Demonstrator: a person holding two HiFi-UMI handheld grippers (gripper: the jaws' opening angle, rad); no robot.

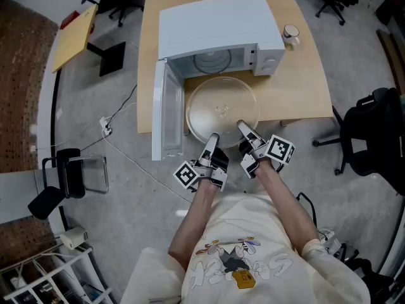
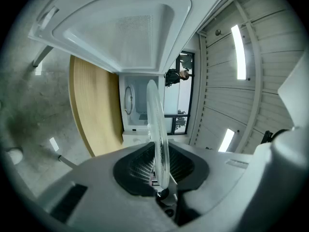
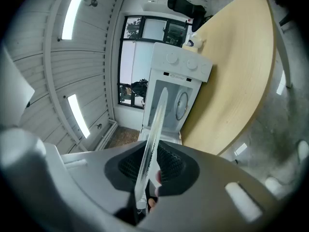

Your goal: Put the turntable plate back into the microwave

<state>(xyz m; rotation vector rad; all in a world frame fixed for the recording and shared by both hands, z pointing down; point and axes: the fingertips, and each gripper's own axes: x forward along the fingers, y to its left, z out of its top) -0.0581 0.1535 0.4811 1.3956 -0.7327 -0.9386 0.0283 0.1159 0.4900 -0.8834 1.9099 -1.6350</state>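
— How far along?
— I'm clamping the left gripper and right gripper on the near rim of the turntable plate, holding it before the open microwave; I'm not yet sliding it inside.

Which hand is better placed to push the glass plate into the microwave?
Right, probably, though only slightly. Both grip the plate at its near rim, but the right tool reaches further onto it, and the open door crowds the left tool.
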